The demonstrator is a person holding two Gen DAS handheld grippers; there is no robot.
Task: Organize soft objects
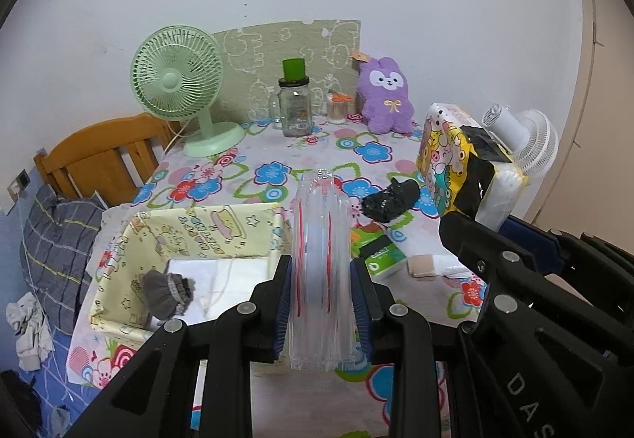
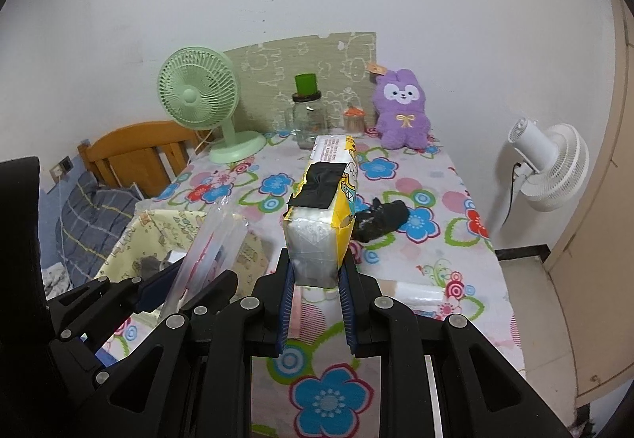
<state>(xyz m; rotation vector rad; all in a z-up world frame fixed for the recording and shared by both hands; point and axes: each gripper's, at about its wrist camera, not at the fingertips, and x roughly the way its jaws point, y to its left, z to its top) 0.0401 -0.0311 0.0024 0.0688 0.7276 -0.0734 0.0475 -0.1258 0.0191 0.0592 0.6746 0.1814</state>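
My left gripper (image 1: 321,303) is shut on a clear plastic bag pack (image 1: 320,259) with red lines, held upright above the table; it also shows in the right wrist view (image 2: 210,256). My right gripper (image 2: 317,303) is shut on a yellow cartoon tissue pack (image 2: 323,208) patched with black tape, also seen in the left wrist view (image 1: 463,168). A yellow fabric box (image 1: 190,240) at the table's left holds a grey sock (image 1: 166,293). A black sock (image 1: 390,200) lies mid-table. A purple plush rabbit (image 1: 386,101) sits at the back.
On the floral tablecloth (image 2: 416,240) stand a green fan (image 1: 178,89), a glass jar with a green lid (image 1: 294,105) and a small toothpick holder (image 1: 340,107). A green tissue packet (image 1: 380,252) lies near the box. A white fan (image 2: 550,164) stands right. A bed lies left.
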